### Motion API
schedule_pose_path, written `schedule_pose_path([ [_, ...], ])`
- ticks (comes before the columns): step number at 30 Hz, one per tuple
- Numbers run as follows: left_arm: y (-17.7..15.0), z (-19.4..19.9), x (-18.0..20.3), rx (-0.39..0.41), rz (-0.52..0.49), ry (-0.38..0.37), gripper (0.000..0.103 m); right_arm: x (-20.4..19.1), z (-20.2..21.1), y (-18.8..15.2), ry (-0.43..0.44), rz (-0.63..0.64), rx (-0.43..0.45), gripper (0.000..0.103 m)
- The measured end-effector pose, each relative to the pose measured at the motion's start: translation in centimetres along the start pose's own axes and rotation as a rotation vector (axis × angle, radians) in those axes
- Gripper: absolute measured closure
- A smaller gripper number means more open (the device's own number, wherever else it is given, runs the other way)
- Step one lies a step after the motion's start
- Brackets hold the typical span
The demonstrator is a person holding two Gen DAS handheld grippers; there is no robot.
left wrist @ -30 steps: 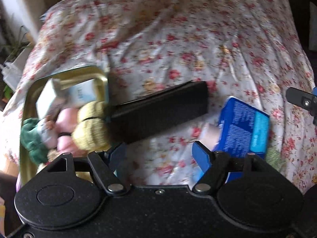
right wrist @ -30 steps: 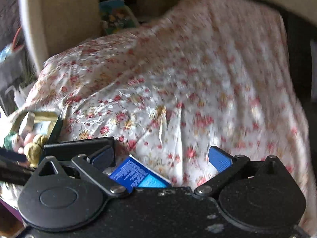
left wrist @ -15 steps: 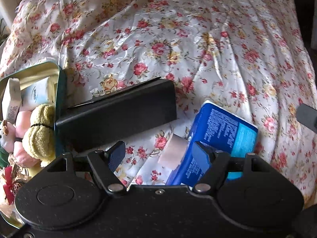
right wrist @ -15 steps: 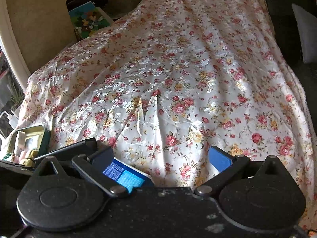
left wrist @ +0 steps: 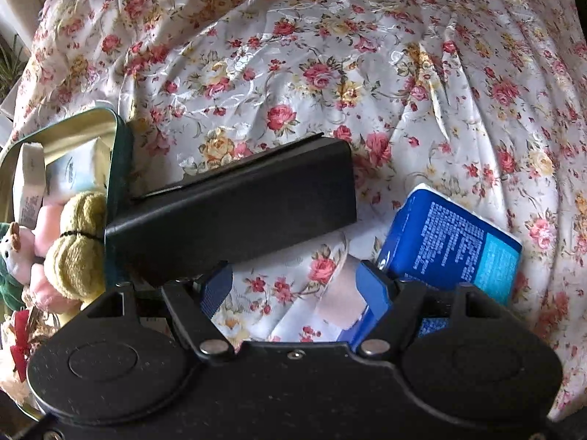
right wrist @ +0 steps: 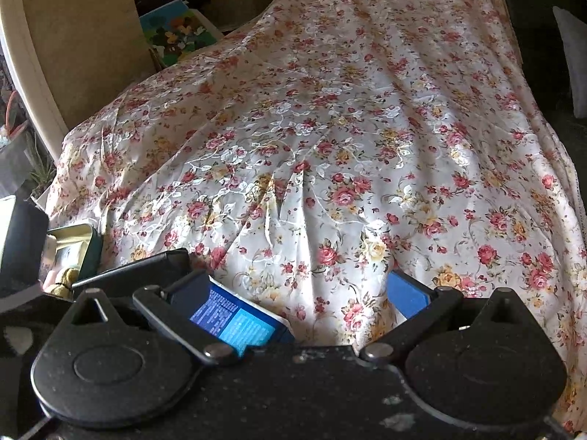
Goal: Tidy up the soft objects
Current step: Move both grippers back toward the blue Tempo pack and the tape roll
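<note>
Soft objects: a yellow knitted toy (left wrist: 79, 253) and pink plush pieces (left wrist: 46, 242) lie packed in an open green tin (left wrist: 119, 154) at the left edge of the bed; the same tin (right wrist: 90, 253) shows small at the left in the right wrist view.
Blue packet: a soft blue pack with white print (left wrist: 455, 242) lies on the floral bedspread (left wrist: 330, 73), to the right of the black case, apart from it; it also sits just ahead of the right gripper's left finger (right wrist: 234, 321).
Pale roll: a small pinkish-white roll (left wrist: 339, 293) lies touching the blue packet's near left end.
Black case: a long black box (left wrist: 234, 209) rests on the spread, its left end against the tin's wall.
Left gripper (left wrist: 297, 289): jaws apart, nothing pressed between them; flowered cloth and the pale roll lie in the gap, the right finger over the packet's near corner.
Right gripper (right wrist: 299, 293): jaws wide apart above bare bedspread, holding nothing.
Tin contents: white paper packets (left wrist: 31, 183) stand at the far end behind the toys.
Background: a colourful picture book (right wrist: 176, 33) leans by the wall beyond the bed.
</note>
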State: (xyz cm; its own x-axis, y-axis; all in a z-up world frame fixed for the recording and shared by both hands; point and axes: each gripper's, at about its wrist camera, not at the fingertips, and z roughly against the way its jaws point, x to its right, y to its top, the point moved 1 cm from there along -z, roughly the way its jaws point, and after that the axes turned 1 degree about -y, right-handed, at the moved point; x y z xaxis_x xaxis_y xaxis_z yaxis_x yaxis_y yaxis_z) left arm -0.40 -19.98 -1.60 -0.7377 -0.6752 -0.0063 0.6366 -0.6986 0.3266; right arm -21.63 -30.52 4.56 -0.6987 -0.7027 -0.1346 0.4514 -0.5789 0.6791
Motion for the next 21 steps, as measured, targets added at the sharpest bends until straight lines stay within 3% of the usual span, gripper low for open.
schedule_pose_path([
  [8, 0.0, -0.6, -0.7, 0.008, -0.024, 0.155, 0.033, 0.3, -0.1, 0.0, 0.0, -0.007, -0.007, 0.0],
  [12, -0.1, -0.9, -1.9, -0.029, -0.013, 0.177, 0.033, 0.3, -0.2, 0.0, 0.0, -0.01, -0.012, 0.0],
  [18, 0.1, 0.3, -3.3, -0.001, 0.066, 0.036, 0.034, 0.3, -0.2, 0.0, -0.001, -0.014, -0.016, 0.0],
  [21, 0.3, 0.1, -3.4, -0.043, 0.117, -0.079, 0.034, 0.2, -0.3, 0.0, -0.005, -0.007, -0.018, 0.0],
])
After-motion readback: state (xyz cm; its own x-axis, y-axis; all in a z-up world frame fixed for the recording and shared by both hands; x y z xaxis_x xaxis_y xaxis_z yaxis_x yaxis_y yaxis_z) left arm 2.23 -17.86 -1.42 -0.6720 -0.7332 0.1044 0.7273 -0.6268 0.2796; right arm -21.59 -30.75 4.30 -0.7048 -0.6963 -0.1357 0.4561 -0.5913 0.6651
